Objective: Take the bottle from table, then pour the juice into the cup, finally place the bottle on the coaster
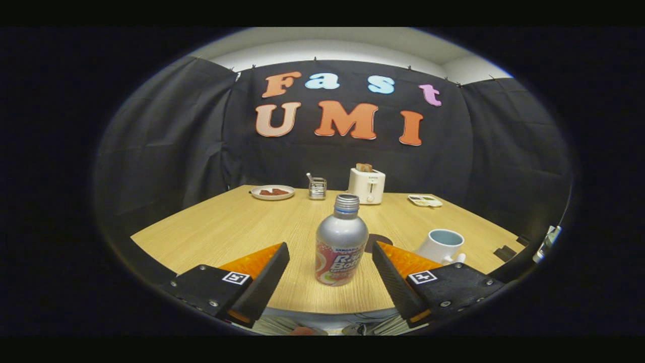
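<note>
A silver bottle (pixel 341 242) with a ridged neck and a coloured label stands upright on the wooden table (pixel 227 227), between my two fingers and near their tips. My gripper (pixel 330 248) is open, each finger a clear gap away from the bottle's sides. Behind the bottle to the right lies a dark round coaster (pixel 379 241), partly hidden by the bottle and the right finger. A white cup (pixel 442 245) with a pale blue inside sits just beyond the right finger, its handle turned toward me.
At the table's far side stand a white toaster (pixel 367 185) with bread in it, a small glass jar (pixel 317 188), a plate (pixel 272 192) with reddish food and a small flat tray (pixel 425 200). The table's near edge runs just under my fingers.
</note>
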The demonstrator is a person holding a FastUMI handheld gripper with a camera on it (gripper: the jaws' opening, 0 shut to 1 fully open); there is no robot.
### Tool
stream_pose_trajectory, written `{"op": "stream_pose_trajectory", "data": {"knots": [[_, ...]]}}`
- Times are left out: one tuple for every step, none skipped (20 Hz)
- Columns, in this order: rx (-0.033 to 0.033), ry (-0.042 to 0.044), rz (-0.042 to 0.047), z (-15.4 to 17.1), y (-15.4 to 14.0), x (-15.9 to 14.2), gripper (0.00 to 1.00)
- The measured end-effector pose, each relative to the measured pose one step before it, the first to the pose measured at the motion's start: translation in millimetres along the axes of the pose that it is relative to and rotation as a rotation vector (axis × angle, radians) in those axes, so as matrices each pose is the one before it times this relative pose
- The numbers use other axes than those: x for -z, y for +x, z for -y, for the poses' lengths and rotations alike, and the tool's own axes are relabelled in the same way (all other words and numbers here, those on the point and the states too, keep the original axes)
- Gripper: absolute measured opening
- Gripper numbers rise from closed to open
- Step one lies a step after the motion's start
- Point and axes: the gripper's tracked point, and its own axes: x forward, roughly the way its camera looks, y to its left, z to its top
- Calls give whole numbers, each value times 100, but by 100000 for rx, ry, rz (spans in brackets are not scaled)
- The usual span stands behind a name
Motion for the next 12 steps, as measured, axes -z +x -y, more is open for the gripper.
{"op": "stream_pose_trajectory", "data": {"knots": [[143,421,-1803,129,318,671,98],[277,284,-1964,100,334,606,98],[250,-23,-2108,-54,454,858,98],[351,-113,-1960,122,308,693,98],[0,-285,-1854,-26,421,572,98],[48,-523,-1502,16,369,512,98],[281,-707,-1221,108,308,401,99],[447,-940,-1165,62,378,322,99],[320,-900,-990,-8,425,432,98],[36,-473,-1014,47,360,257,99],[-316,-305,-1020,-154,476,362,99],[-461,-379,-698,-151,321,164,98]]}}
